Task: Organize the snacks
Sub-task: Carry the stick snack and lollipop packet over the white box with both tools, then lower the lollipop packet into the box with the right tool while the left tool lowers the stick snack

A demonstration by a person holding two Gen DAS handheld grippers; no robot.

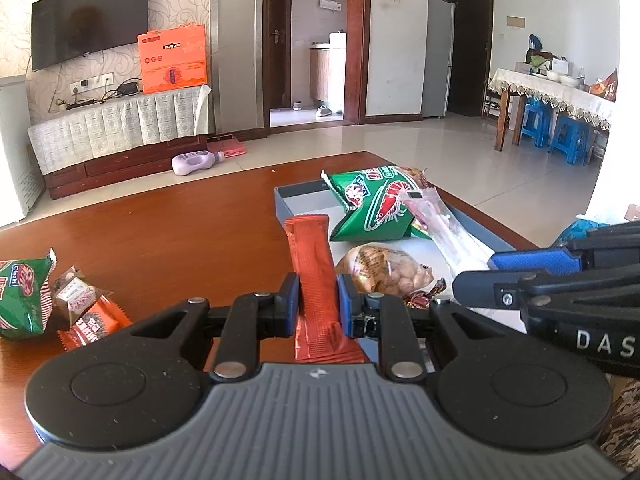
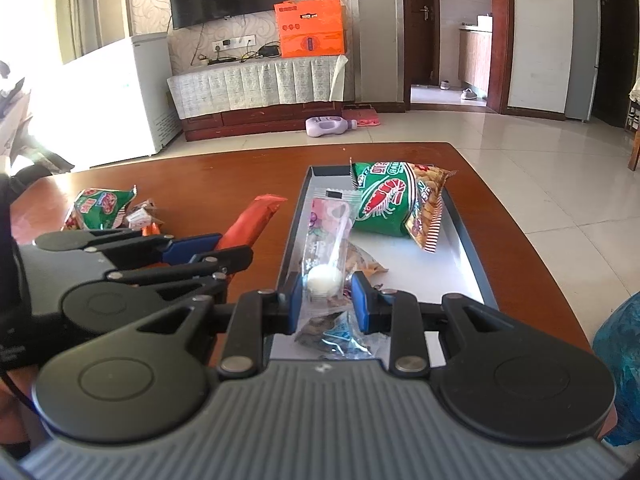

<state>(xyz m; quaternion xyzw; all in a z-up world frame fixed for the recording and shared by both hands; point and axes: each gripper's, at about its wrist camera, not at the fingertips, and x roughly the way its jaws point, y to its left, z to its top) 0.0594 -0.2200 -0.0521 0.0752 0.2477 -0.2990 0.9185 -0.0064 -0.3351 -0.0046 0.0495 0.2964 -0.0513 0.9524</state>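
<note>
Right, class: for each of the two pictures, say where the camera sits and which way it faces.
Left wrist: on the left claw, facing across the table toward the TV wall; it grips an orange packet; the right claw enters from the right.
Right wrist: on the right claw, above the tray, gripping a clear spoon packet.
Shared: the green shrimp bag.

Orange snack packet (image 1: 316, 280) – between left gripper (image 1: 319, 300) pads
</note>
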